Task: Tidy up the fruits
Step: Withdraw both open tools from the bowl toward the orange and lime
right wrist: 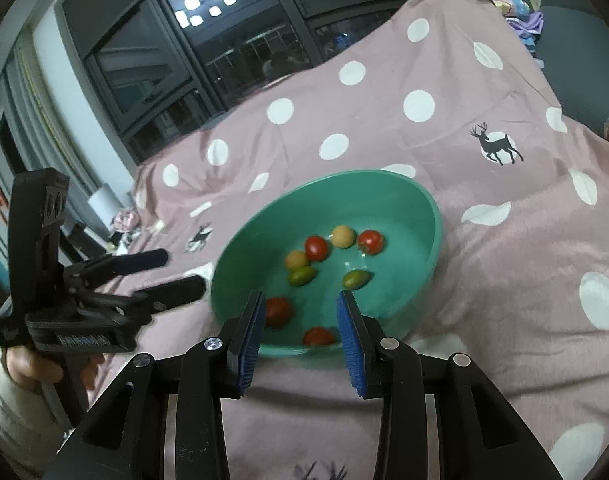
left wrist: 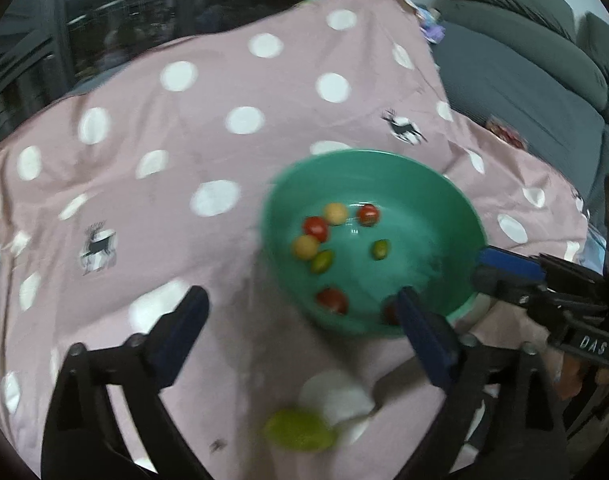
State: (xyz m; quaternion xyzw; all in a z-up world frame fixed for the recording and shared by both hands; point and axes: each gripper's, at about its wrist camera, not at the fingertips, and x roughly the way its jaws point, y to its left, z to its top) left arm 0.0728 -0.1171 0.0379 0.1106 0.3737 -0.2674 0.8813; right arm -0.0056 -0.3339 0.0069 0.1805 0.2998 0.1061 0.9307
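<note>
A green bowl (left wrist: 444, 200) (right wrist: 408, 200) sits on the pink dotted cloth and holds several small red, yellow and green tomatoes (left wrist: 316, 227) (right wrist: 316, 248). A blurred green fruit (left wrist: 298, 429) lies on the cloth in front of the bowl, between the fingers of my left gripper. My left gripper (left wrist: 300, 300) is open and empty, just left of the bowl; it also shows in the right wrist view (right wrist: 176, 276). My right gripper (right wrist: 300, 300) is open and empty at the bowl's near rim; it also shows in the left wrist view (left wrist: 492, 268).
The pink cloth with white dots (left wrist: 184, 140) covers the whole surface. A grey sofa (left wrist: 544, 60) stands at the right. Dark windows (right wrist: 224, 48) are behind. Small clutter (right wrist: 124, 220) lies at the far left edge.
</note>
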